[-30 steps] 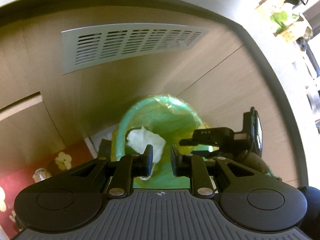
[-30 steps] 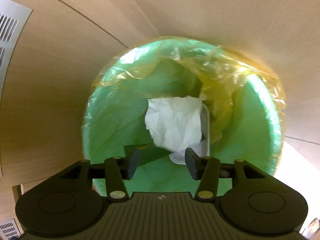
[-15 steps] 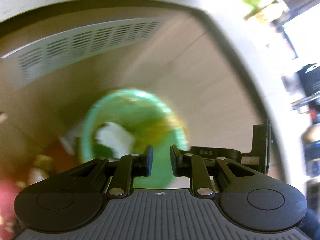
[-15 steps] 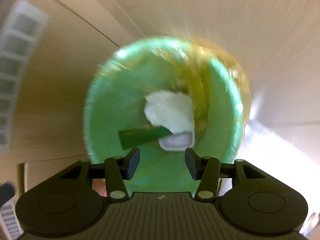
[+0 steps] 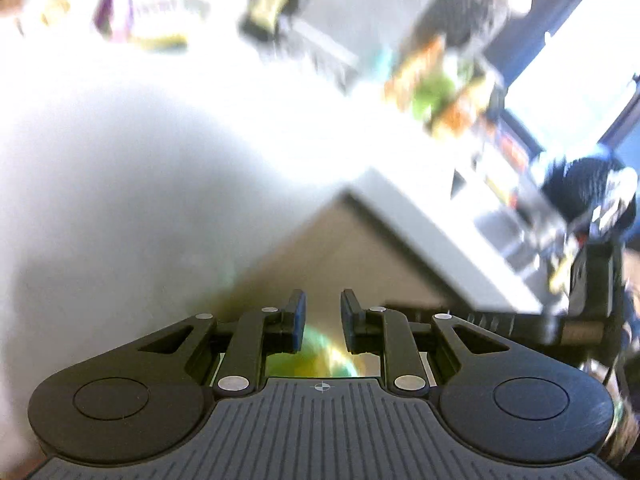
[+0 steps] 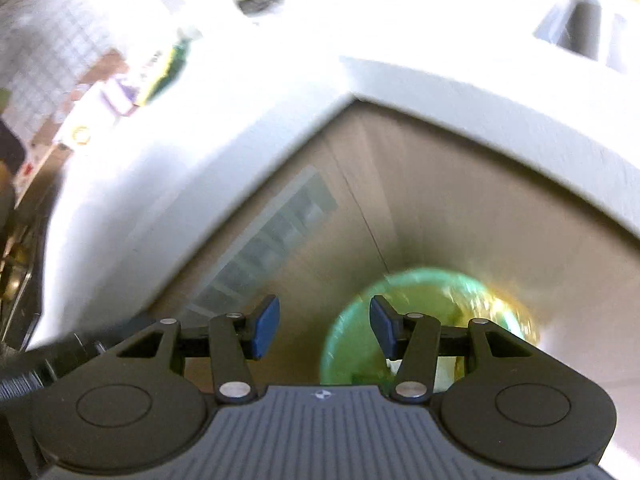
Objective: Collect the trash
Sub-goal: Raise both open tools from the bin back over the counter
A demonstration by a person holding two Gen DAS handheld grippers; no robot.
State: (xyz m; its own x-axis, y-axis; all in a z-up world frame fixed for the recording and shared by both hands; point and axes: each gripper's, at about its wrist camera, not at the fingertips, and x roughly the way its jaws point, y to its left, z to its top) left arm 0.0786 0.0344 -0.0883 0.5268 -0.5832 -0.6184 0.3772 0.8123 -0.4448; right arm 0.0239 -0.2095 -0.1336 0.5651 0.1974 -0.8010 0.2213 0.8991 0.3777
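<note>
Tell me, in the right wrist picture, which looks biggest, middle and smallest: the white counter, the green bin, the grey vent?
1. White counter, stretching right across the picture.
2. Green bin, partly hidden behind the tongs.
3. Grey vent, looking only a bit smaller than the bin; blur makes that order unsure.

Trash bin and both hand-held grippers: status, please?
Left hand-held gripper open, empty. Right hand-held gripper open, empty. Green trash bin below the counter edge, white paper inside. Nothing in the way; frames blurred.
</note>
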